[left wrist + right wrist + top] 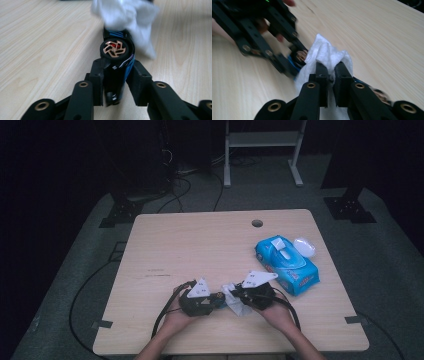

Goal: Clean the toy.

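Now left claw [117,82] clamps the toy car [116,50]; right claw [331,72] pinches the wipe [327,56].

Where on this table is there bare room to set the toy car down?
The table's whole left half and far middle are bare, bordered by the cable hole and the wipes pack. The right side is crowded by that pack and its white lid. Near centre, both grippers, left and right, hold the toy car and wipe.

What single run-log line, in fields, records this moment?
left gripper: shut on toy car | right gripper: shut on white wipe, against car | wipes pack: right side of table
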The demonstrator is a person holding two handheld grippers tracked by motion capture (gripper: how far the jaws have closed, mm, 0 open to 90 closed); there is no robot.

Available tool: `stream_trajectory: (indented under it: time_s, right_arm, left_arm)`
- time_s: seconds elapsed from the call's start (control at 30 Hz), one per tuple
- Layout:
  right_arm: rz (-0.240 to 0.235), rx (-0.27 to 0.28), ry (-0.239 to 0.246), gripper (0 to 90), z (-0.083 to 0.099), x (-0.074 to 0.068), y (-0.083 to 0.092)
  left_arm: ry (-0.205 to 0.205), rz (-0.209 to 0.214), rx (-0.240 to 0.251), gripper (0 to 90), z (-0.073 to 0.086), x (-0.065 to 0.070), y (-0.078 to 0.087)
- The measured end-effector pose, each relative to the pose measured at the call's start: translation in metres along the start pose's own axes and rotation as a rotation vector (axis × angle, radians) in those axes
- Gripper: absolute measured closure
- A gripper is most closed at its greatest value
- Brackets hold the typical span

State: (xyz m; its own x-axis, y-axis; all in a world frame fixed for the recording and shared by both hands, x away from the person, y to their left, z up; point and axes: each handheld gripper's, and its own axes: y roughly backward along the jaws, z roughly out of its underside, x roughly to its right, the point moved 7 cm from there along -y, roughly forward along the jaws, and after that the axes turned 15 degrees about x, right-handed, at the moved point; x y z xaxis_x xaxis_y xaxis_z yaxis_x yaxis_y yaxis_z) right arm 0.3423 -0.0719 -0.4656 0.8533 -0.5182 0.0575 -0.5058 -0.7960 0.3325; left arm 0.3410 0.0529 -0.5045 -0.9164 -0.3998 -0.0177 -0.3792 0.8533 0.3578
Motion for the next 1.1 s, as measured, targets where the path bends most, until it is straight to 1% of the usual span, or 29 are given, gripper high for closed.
stream_trajectory:
  time_s: [0.03, 0.07, 0.1, 0.17, 0.23, 0.3, 0.33, 0.37, 0.4, 0.43, 0.47, 0.5, 0.53, 0.57, 0.6, 0.63, 0.7, 0.73, 0.77, 0.8, 0.83, 0.87, 0.9, 0.93, 0.97, 1.0, 1.03, 1.1]
  right_arm:
    - [0.001, 0.003, 0.001, 83.1, -0.002, -0.003, -0.004]
    - [-0.009, 0.002, 0.01, 83.0, -0.004, -0.006, -0.008]
    - [-0.03, -0.002, 0.001, 83.0, -0.006, -0.009, -0.011]
    - [-0.037, -0.004, 0.007, 82.9, -0.007, -0.01, -0.015]
    - [-0.033, -0.002, -0.013, 83.0, -0.005, -0.004, -0.012]
    - [0.017, -0.013, -0.018, 83.1, -0.002, 0.008, -0.005]
    - [0.025, -0.012, -0.03, 83.1, -0.001, 0.011, -0.004]
    - [0.027, -0.005, -0.061, 83.2, 0.001, 0.013, -0.003]
    - [0.025, 0.001, -0.079, 83.2, 0.001, 0.013, -0.004]
    - [0.019, 0.006, -0.073, 83.2, 0.0, 0.01, -0.006]
    - [0.001, 0.017, -0.076, 83.2, -0.002, 0.005, -0.009]
    - [-0.03, 0.031, -0.079, 83.1, -0.004, -0.002, -0.012]
    - [-0.053, 0.032, -0.073, 83.1, -0.005, -0.008, -0.016]
    - [-0.055, 0.023, -0.053, 83.1, -0.005, -0.011, -0.018]
    - [-0.049, 0.025, -0.032, 83.1, -0.005, -0.012, -0.019]
    - [-0.035, 0.021, -0.034, 83.1, -0.005, -0.008, -0.017]
    - [0.023, 0.018, -0.013, 83.3, -0.003, 0.003, -0.012]
    - [0.052, 0.016, -0.016, 83.3, -0.001, 0.009, -0.009]
    - [0.065, 0.008, -0.029, 83.3, 0.001, 0.012, -0.007]
    - [0.063, 0.02, -0.045, 83.3, 0.001, 0.012, -0.007]
    - [0.053, 0.029, -0.059, 83.3, 0.0, 0.009, -0.009]
    - [0.032, 0.042, -0.059, 83.2, -0.002, 0.003, -0.013]
    - [-0.005, 0.051, -0.05, 83.1, -0.005, -0.006, -0.018]
    - [-0.021, 0.047, -0.041, 83.0, -0.006, -0.011, -0.021]
    - [-0.03, 0.039, -0.022, 82.9, -0.007, -0.016, -0.024]
    - [-0.025, 0.032, 0.005, 82.9, -0.007, -0.018, -0.023]
    - [-0.019, 0.027, 0.007, 83.0, -0.007, -0.016, -0.022]
    - [0.023, 0.028, -0.01, 83.0, -0.004, -0.002, -0.014]
  left_arm:
    - [-0.001, -0.005, 0.001, 68.0, 0.0, -0.001, 0.001]
    - [0.009, 0.002, 0.001, 68.4, 0.0, -0.002, 0.001]
    - [0.017, 0.003, 0.003, 68.7, 0.001, -0.003, 0.002]
    - [0.006, 0.002, 0.003, 68.8, 0.001, -0.002, 0.002]
    - [-0.003, 0.002, 0.004, 68.9, 0.001, -0.001, 0.001]
    - [-0.002, 0.004, 0.005, 68.9, 0.001, -0.001, 0.001]
    - [0.0, 0.005, 0.005, 68.9, 0.001, -0.001, 0.001]
    - [0.0, 0.006, 0.005, 68.9, 0.001, -0.002, 0.001]
    - [-0.002, 0.007, 0.006, 68.9, 0.001, -0.002, 0.001]
    - [-0.002, 0.007, 0.007, 68.9, 0.001, -0.001, 0.001]
    - [0.0, 0.006, 0.009, 68.9, 0.001, -0.001, 0.001]
    - [-0.005, 0.006, 0.009, 68.9, 0.001, -0.001, 0.001]
    - [-0.002, 0.006, 0.008, 68.9, 0.001, -0.001, 0.001]
    - [0.002, 0.006, 0.005, 68.9, 0.001, -0.001, 0.001]
    - [0.006, 0.006, 0.005, 68.9, 0.001, -0.001, 0.002]
    - [0.005, 0.006, 0.007, 68.9, 0.001, -0.001, 0.001]
    - [0.001, 0.006, 0.006, 68.9, 0.001, -0.001, 0.001]
    - [0.003, 0.008, 0.004, 68.9, 0.001, -0.001, 0.002]
    - [0.005, 0.008, 0.008, 68.9, 0.001, -0.002, 0.001]
    - [0.007, 0.009, 0.011, 68.9, 0.001, -0.002, 0.001]
    - [0.01, 0.009, 0.01, 68.8, 0.001, -0.002, 0.001]
    - [0.013, 0.009, 0.012, 68.8, 0.001, -0.002, 0.001]
    - [0.01, 0.009, 0.011, 68.8, 0.001, -0.002, 0.001]
    - [0.009, 0.009, 0.01, 68.8, 0.001, -0.001, 0.001]
    - [0.008, 0.01, 0.006, 68.8, 0.001, -0.001, 0.002]
    - [0.007, 0.011, 0.005, 68.8, 0.001, -0.001, 0.002]
    - [0.008, 0.012, 0.005, 68.8, 0.001, -0.001, 0.002]
    - [0.018, 0.011, 0.008, 68.9, 0.001, -0.002, 0.002]
